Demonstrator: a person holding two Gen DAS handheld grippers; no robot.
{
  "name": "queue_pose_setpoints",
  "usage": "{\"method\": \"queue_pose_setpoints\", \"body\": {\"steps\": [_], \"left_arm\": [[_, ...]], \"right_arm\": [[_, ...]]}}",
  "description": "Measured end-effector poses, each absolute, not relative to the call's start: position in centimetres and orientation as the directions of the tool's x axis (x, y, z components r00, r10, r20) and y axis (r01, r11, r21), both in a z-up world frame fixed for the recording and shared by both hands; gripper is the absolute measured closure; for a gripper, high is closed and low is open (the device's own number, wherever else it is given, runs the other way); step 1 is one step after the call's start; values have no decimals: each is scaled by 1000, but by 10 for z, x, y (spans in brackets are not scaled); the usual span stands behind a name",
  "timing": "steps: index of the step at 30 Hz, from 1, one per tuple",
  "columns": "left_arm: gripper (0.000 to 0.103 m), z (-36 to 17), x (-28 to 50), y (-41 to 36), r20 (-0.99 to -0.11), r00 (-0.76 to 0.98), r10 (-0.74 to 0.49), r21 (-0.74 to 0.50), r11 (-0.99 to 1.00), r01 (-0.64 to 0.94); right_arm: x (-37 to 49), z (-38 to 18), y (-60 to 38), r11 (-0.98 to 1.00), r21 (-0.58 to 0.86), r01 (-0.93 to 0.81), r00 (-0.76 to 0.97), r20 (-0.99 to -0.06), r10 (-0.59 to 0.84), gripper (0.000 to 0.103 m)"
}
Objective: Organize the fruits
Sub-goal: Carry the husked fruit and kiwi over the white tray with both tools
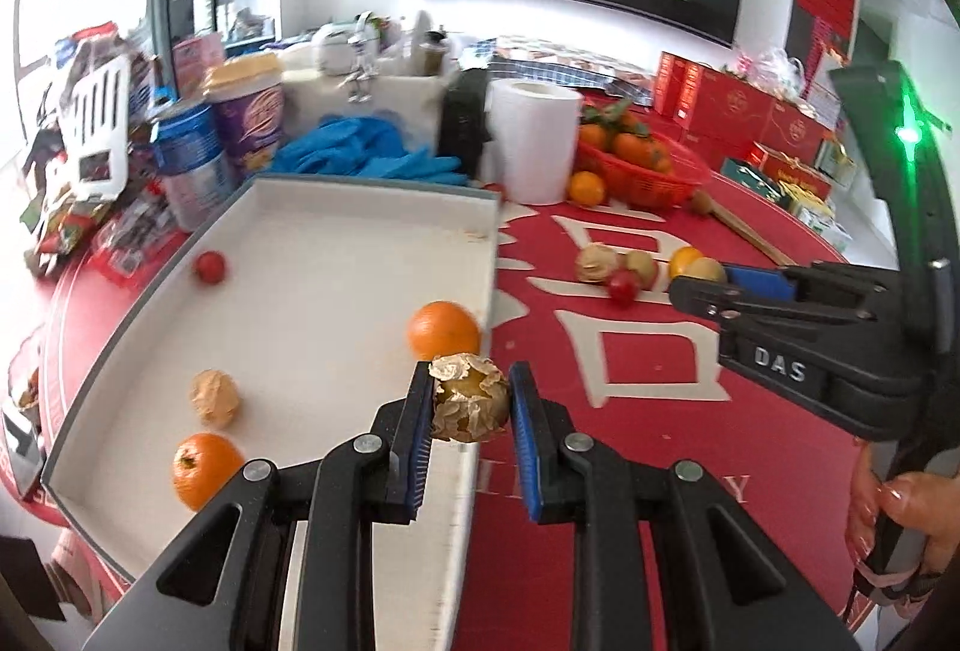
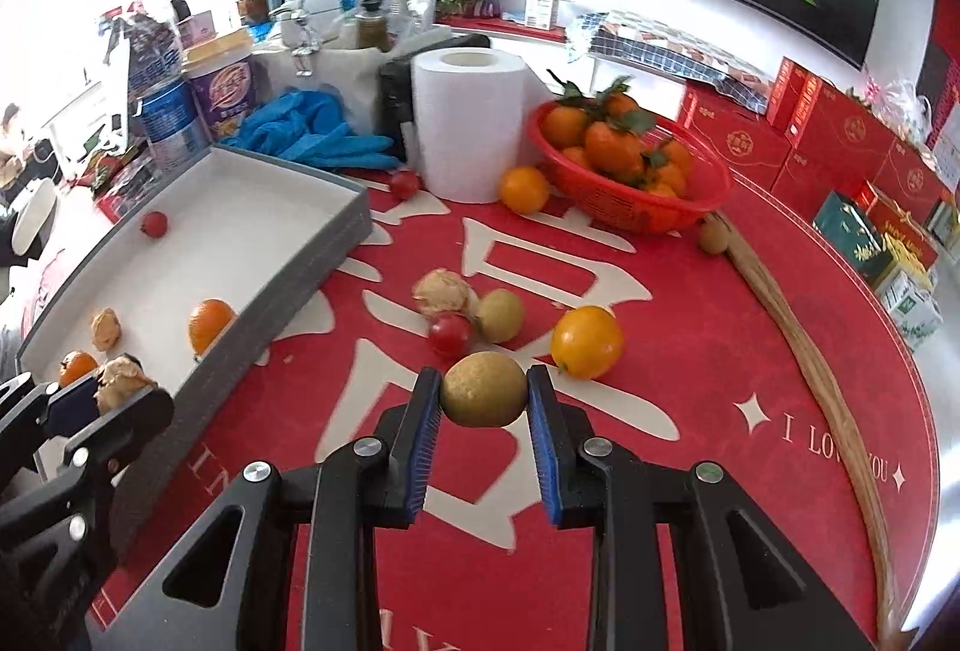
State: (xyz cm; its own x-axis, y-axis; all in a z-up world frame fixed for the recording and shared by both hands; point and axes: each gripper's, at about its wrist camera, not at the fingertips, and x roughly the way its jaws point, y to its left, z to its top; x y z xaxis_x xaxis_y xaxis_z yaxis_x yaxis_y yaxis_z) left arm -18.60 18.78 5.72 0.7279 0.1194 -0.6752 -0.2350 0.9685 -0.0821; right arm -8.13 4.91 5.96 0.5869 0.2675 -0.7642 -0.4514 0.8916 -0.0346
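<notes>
My left gripper (image 1: 470,399) is shut on a papery-husked yellow fruit (image 1: 470,404), held over the near right edge of the white tray (image 1: 336,231). The tray holds two oranges (image 1: 443,330), a husked fruit (image 1: 215,396) and a small red fruit (image 1: 210,267). My right gripper (image 2: 485,396) is shut on a brown-green kiwi (image 2: 483,390) above the red mat. Loose on the mat lie a husked fruit (image 2: 442,293), a kiwi (image 2: 501,315), a red tomato (image 2: 450,335) and an orange (image 2: 587,342).
A red basket (image 2: 630,207) of tangerines stands at the back, with an orange (image 2: 524,189) and a kiwi (image 2: 713,235) beside it. A paper roll (image 2: 468,123), blue gloves (image 2: 306,126), tubs and red boxes (image 2: 840,141) crowd the table's far side. A wooden stick (image 2: 798,327) lies right.
</notes>
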Motion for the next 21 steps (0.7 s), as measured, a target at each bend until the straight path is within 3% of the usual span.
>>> {"method": "queue_pose_setpoints", "body": {"steps": [13, 21], "left_arm": [[77, 44, -189, 216, -692, 702, 166, -76, 951, -300], [77, 32, -189, 227, -719, 670, 188, -60, 943, -328]], "right_arm": [[-93, 74, 102, 836, -62, -546, 579, -749, 322, 73], [-94, 76, 125, 807, -5, -591, 532, -754, 385, 73]]}}
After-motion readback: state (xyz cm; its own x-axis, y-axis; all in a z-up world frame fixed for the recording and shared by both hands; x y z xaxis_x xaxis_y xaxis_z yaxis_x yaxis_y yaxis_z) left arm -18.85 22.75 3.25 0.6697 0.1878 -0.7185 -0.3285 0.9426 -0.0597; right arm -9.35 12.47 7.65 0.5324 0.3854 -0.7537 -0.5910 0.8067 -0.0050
